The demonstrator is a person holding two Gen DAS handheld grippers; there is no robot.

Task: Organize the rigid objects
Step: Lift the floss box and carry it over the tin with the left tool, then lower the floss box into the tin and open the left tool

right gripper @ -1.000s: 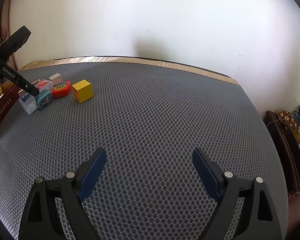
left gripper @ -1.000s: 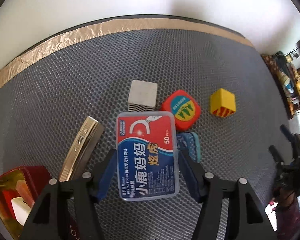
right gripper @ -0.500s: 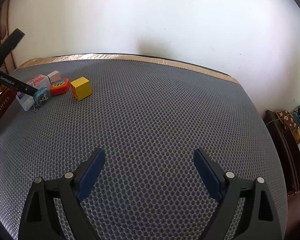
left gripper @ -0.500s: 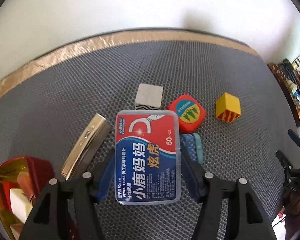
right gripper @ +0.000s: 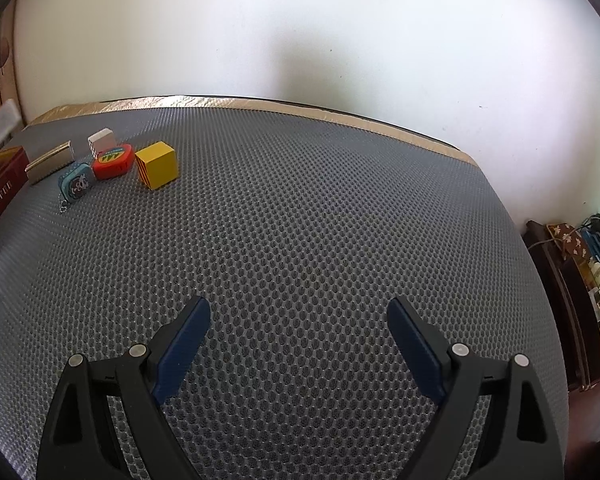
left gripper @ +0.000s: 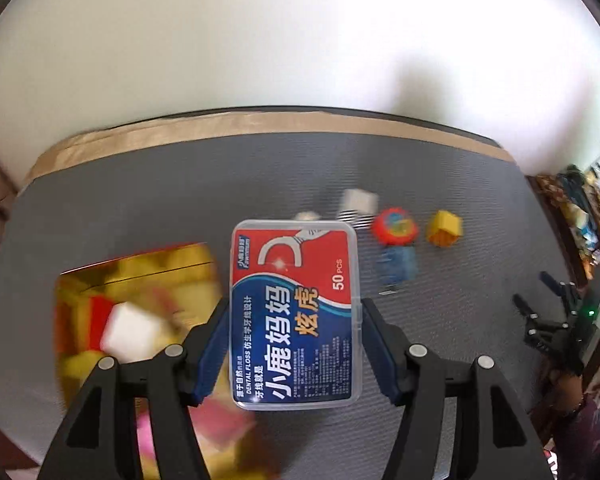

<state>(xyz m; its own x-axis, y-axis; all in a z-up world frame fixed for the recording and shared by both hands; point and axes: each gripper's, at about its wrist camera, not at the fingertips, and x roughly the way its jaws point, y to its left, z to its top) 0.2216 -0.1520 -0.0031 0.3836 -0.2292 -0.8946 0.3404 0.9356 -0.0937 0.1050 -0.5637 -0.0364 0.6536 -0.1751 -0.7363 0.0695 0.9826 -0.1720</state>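
1. The left gripper (left gripper: 294,344) holds a clear floss box (left gripper: 294,312) between its blue fingers (left gripper: 214,354), up in the air above the gray bench (right gripper: 300,208).
2. The box label is red and blue. It reads "DENTAL FLOSS" and "50 PCS", with big Chinese words.
3. Under the box, to the left, sits a red and gold tin (left gripper: 136,312). It looks blurry. In the right wrist view its side reads "TOFFEE".
4. Farther back on the bench sit a white block (right gripper: 102,142), a red tape measure (right gripper: 114,161), a blue tape measure (right gripper: 75,182), a yellow cube (right gripper: 157,165) and a shiny metal case (right gripper: 50,162).
5. The right gripper (right gripper: 298,340) has its fingers wide apart, holding nothing, over bare bench.
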